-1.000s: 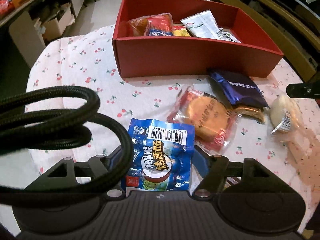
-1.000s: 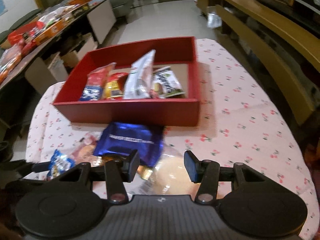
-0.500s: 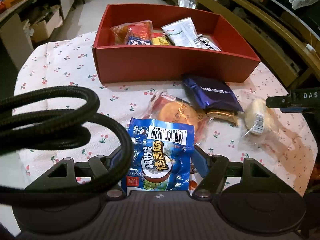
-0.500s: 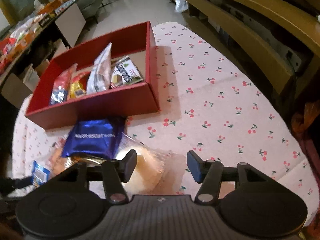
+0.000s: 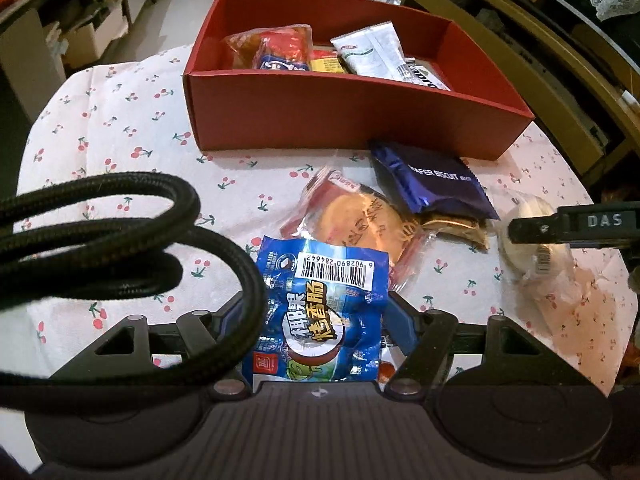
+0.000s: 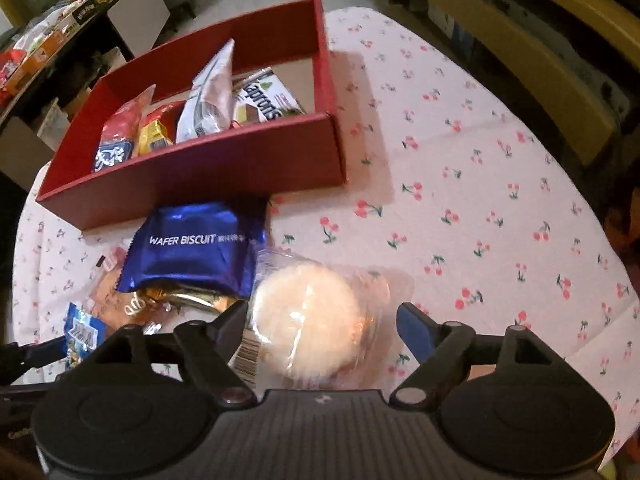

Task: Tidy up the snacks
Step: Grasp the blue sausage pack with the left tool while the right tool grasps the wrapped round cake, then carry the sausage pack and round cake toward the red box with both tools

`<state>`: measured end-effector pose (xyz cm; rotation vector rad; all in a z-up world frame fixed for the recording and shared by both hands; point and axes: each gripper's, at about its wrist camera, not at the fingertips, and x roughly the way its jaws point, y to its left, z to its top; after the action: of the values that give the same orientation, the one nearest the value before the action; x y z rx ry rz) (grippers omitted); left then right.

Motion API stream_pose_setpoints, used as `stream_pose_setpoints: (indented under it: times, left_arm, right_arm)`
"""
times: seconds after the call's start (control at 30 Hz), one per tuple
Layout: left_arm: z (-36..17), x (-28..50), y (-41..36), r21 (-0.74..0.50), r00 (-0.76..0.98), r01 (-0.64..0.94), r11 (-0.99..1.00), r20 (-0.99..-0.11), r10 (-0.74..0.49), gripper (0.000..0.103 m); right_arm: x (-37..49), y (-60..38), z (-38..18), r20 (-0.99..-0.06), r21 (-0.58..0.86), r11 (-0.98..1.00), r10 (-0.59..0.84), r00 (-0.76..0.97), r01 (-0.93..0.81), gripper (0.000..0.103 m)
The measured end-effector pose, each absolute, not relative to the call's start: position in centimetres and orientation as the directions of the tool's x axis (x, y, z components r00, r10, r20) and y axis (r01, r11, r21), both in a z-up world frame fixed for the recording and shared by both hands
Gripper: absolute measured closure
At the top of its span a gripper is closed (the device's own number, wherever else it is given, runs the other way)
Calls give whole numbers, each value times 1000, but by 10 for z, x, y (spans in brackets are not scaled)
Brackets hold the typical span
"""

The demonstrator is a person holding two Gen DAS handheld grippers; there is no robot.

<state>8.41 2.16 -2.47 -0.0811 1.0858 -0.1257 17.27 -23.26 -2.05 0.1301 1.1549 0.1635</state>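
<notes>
The blue plastic sausage packet [image 5: 320,312] was kept pinched in the left tool [image 5: 318,314], short of the red cardboard box [image 5: 352,116]. The right tool [image 6: 322,320], spread wide, had been lowered around the clear-wrapped round bun [image 6: 308,316]; open cherry-print counter [image 6: 500,200] lay rightward.

Warm indoor light falls from above, leaving the room behind dim. In the right wrist view, glare whitens the clear wrapper of the bun [image 6: 308,312] between the jaws, and the red box [image 6: 224,168] ahead of them casts a soft shadow rightward on the tablecloth [image 6: 480,200]. Fisheye bending curves both views' edges. A cable [image 5: 120,236] above the left jaw looms blurred.
</notes>
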Motion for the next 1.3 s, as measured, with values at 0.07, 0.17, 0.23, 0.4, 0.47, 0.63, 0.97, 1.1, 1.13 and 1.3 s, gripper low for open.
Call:
stream_pose_setpoints:
  times: [0.07, 0.17, 0.23, 0.4, 0.47, 0.63, 0.97, 1.1, 1.13, 1.3]
  left_arm:
    - [-26, 84, 20, -111, 462, 66, 992, -878, -129, 26]
    - [-26, 84, 19, -101, 464, 69, 992, -877, -122, 26]
    - [-27, 84, 19, -96, 464, 75, 993, -878, -120, 25]
    - [-27, 82, 18, -79, 459, 90, 993, -881, -112, 26]
    - [-27, 80, 16, -71, 459, 94, 993, -882, -106, 26]
    - [-22, 77, 14, -67, 475, 98, 993, -873, -106, 27]
    - [-1, 75, 12, -105, 530, 93, 990, -837, -138, 27]
    - [4, 78, 10, -101, 545, 92, 991, -828, -136, 27]
    - [6, 79, 9, -103, 548, 93, 990, -825, -137, 27]
    - [13, 82, 6, -101, 569, 97, 990, -810, -139, 26]
  right_arm:
    - [172, -234, -22, -899, 183, 982, 190, 395, -56, 7]
    - [172, -231, -28, -899, 220, 972, 235, 368, -83, 24]
    - [169, -228, -28, -896, 208, 972, 234, 377, -111, 26]
    - [159, -219, -24, -895, 164, 972, 218, 390, -169, 28]
    - [155, -216, -19, -889, 151, 969, 219, 402, -194, 28]
    - [143, -210, -3, -864, 160, 958, 252, 436, -236, 29]
    - [130, -191, 16, -830, 146, 938, 289, 478, -313, 29]
    - [131, -184, 16, -829, 131, 935, 286, 481, -330, 29]
    - [131, -183, 16, -829, 129, 934, 286, 481, -334, 29]
    - [131, -176, 20, -820, 131, 927, 301, 487, -352, 29]
